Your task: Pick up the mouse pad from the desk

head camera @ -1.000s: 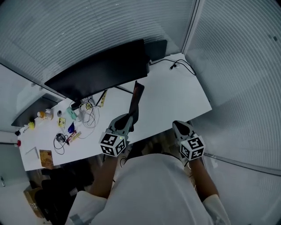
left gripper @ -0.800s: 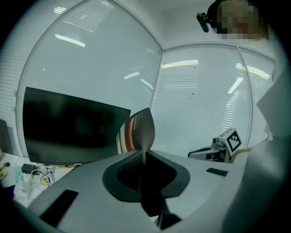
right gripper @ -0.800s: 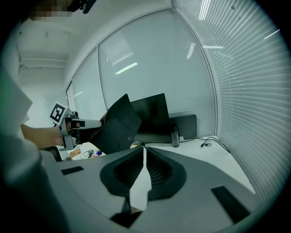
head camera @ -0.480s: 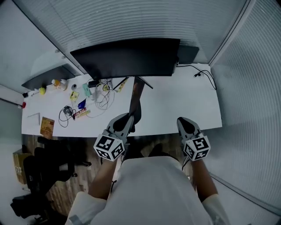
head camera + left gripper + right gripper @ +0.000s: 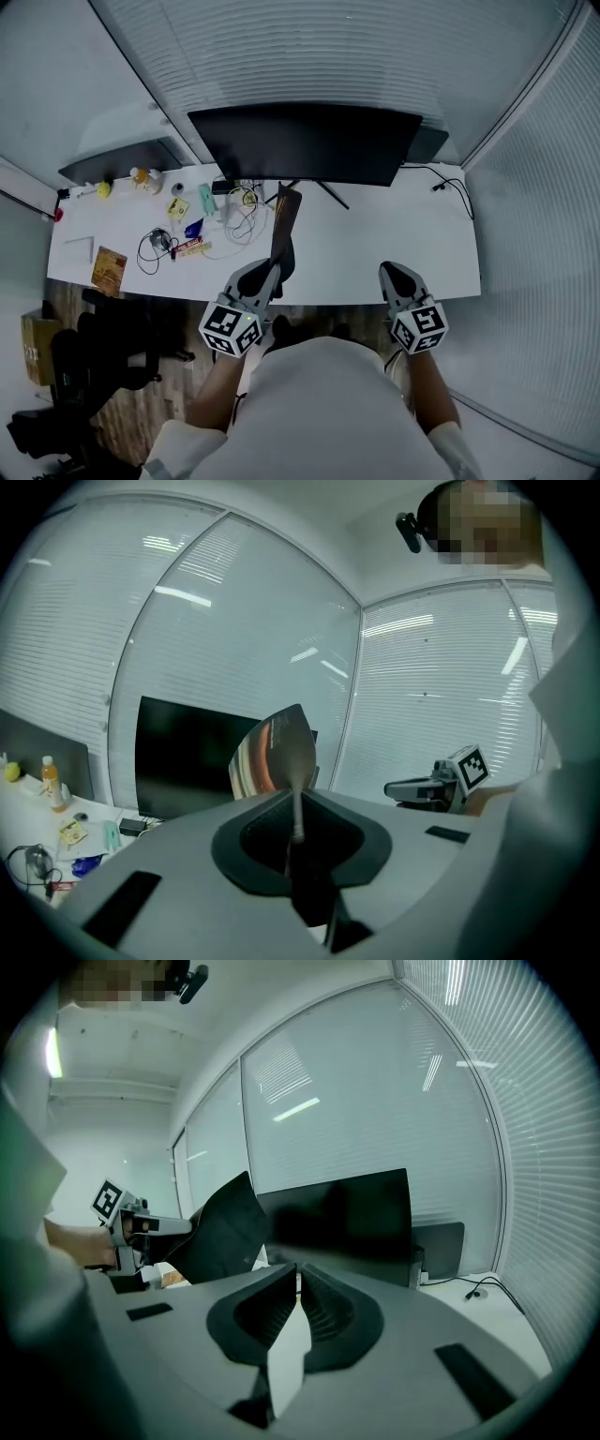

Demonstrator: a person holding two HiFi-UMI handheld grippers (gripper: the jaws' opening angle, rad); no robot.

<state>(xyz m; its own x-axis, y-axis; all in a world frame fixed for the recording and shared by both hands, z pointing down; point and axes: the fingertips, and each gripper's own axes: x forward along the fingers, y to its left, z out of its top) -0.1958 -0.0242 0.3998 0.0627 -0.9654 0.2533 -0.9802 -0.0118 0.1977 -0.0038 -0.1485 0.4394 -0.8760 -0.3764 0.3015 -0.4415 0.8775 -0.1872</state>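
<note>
1. The left claw (image 5: 298,829) is clamped shut on the mouse pad (image 5: 281,752). The gripped edge of the pad is swallowed between the jaws. The rest rises ahead of and above them, seen almost edge-on and curling (a printed face with orange tones shows on its left side).
2. From the right claw (image 5: 297,1274), the pad hangs off to the left as a dark sheet. Its lowest corner is cut off by that claw's own body, so whether it is clear of the surface (image 5: 375,234) cannot be told there.
3. The right claw's jaws meet at the tips, with nothing between them.
4. In the head view the person's torso (image 5: 328,403) hides the near edge of the surface between the two claws.
5. Left of the left claw lies clutter (image 5: 178,239) of looped wires and small packets, too small to name. Further left stands an orange-topped bottle (image 5: 49,780).
6. The monitor (image 5: 309,141) spans the far edge ahead of both claws, and the pad's top corner reaches towards its lower rim.
7. Ahead of the right claw the surface is bare. A black cable (image 5: 450,187) lies well beyond it at the far right corner.
</note>
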